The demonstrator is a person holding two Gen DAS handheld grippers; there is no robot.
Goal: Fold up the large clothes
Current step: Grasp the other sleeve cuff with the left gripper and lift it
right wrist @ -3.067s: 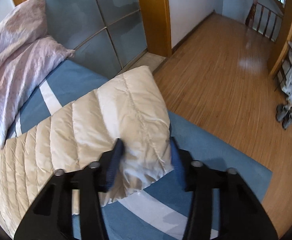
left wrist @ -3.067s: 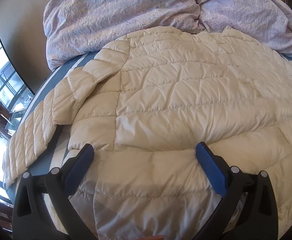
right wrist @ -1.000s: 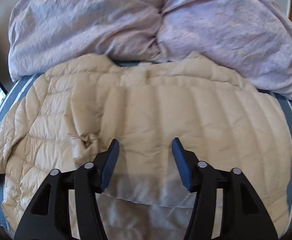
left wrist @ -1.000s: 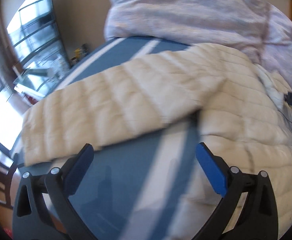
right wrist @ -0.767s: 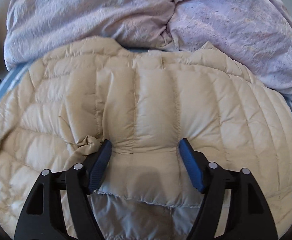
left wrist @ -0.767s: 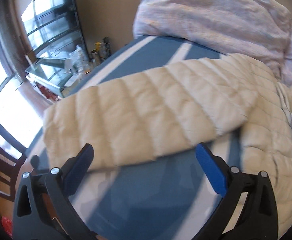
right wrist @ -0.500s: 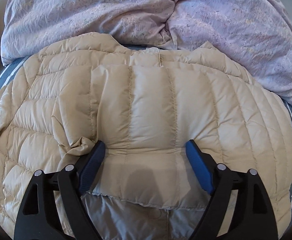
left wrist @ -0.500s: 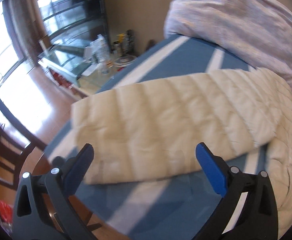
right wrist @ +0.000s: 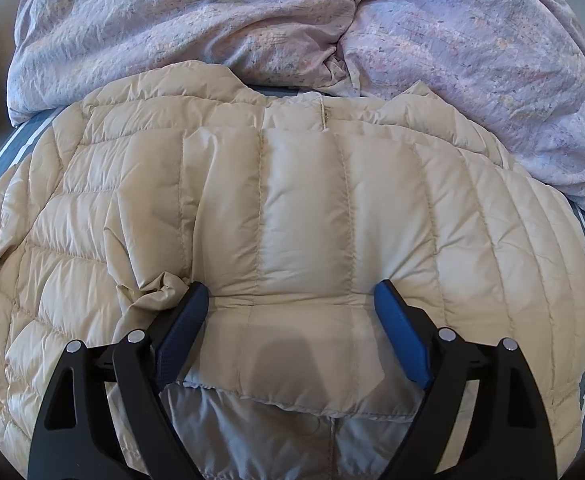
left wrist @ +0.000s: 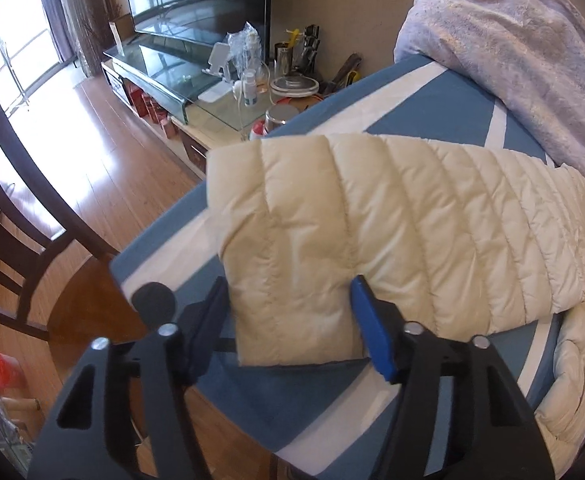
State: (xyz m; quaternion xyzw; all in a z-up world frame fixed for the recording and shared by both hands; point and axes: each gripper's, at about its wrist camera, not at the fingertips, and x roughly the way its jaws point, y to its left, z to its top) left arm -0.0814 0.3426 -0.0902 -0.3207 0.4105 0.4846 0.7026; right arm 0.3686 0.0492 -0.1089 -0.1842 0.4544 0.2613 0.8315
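The left gripper [left wrist: 292,312] has its blue pads on either side of the cuff end of the cream quilted down jacket's left sleeve [left wrist: 392,220], jaws narrowed against the padding so that it appears to be grasping the cuff, though how firmly cannot be told. That sleeve runs away from the gripper, ahead and to its right, across the blue-and-white striped bedsheet [left wrist: 444,108] toward the jacket body, with the bed edge, a wooden chair [left wrist: 8,200] and a glass TV stand [left wrist: 164,68] off to its left. The right gripper [right wrist: 292,320] hovers spread wide and released over the down jacket [right wrist: 92,240], where the other sleeve [right wrist: 304,216] already lies folded across the body directly ahead of its pads; beyond it sits a lilac duvet [right wrist: 252,12]. The step in hand looks like the sleeve fold: the next move calls for carrying the held cuff rightward over the body and laying it flat, keeping the slippery padding from sliding out of the pads.
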